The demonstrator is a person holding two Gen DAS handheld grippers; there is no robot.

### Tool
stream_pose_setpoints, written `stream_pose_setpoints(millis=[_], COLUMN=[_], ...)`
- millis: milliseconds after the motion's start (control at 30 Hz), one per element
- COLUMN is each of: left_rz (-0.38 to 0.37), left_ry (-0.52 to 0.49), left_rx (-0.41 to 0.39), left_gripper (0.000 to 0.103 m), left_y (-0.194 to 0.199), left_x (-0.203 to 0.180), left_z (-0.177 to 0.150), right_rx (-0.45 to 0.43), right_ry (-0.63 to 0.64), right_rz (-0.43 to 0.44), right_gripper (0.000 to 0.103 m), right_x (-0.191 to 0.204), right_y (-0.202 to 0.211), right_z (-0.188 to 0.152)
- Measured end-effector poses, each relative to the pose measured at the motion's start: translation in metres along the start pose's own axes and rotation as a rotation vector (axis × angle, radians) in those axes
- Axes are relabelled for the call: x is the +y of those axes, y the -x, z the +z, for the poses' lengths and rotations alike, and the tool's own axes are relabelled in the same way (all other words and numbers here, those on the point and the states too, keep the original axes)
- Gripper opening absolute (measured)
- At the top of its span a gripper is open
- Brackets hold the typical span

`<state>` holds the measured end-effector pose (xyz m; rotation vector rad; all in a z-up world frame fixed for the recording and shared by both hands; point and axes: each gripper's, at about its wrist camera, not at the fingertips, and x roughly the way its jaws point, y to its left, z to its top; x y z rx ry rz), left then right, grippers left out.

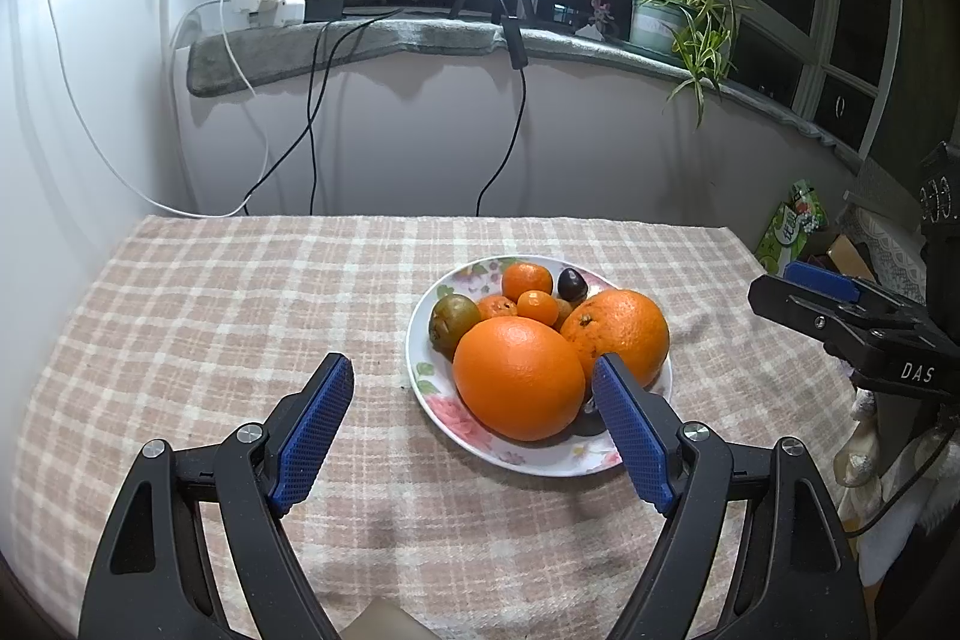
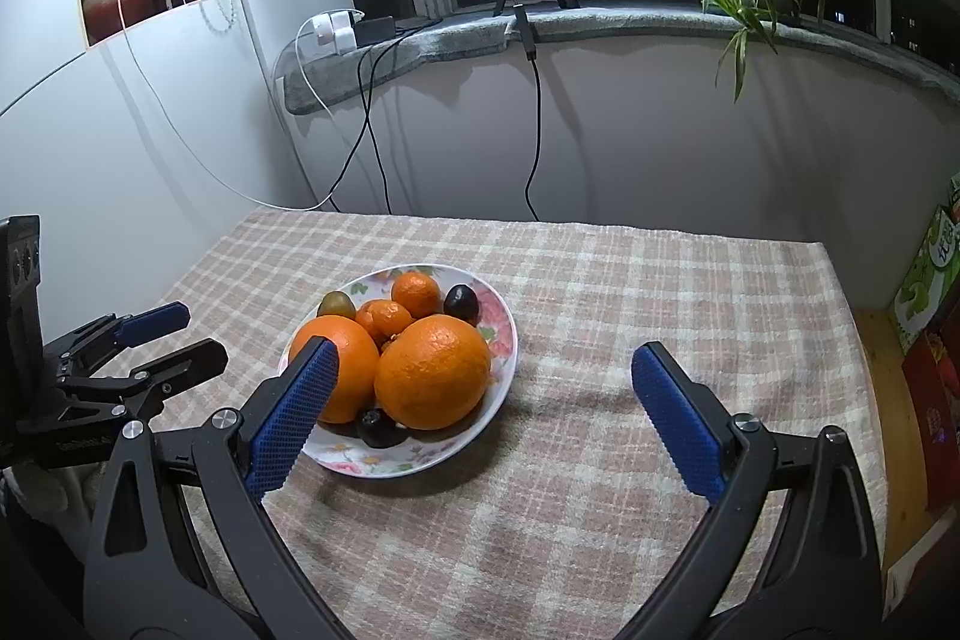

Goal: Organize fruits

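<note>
All the fruit sits piled on a flowered plate (image 1: 447, 415) in the middle of the table (image 1: 240, 292), which is covered by a checked cloth. Two big oranges crowd the near edge: the smoother orange (image 1: 519, 379) and a more dimpled orange (image 1: 618, 331) touching it. Behind them lie small mandarins (image 1: 527, 280), a greenish-brown fruit (image 1: 451, 317) and a dark plum-like fruit (image 1: 572, 284), with another dark fruit (image 2: 380, 430) tucked low against the front rim. The left claw (image 1: 474, 394) hangs with its jaws spread wide and empty just before the plate, and the right claw (image 2: 483, 382) is likewise spread wide, holding nothing. The big oranges look heavy, firm and round, so they would probably roll; best taken across the widest middle, pads on opposite sides. The mandarins seem soft-skinned and light, needing a gentle squeeze. The plate looks ceramic and breakable, and lifting one fruit may set the neighbours tumbling
</note>
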<state>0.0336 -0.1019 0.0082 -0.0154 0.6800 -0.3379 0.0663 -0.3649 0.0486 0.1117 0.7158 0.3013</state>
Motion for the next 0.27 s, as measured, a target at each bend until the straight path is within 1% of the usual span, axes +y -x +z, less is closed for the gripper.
stream_pose_setpoints(millis=[267], left_rz=[-0.004], left_ry=[0.000], left_rx=[-0.001], left_gripper=[0.082], left_y=[-0.0003], left_x=[0.0001], left_z=[0.0012], right_rx=[0.012], right_ry=[-0.010], right_rz=[0.002], right_gripper=[0.100], right_x=[-0.0055], right_y=[-0.0056], right_z=[0.0001])
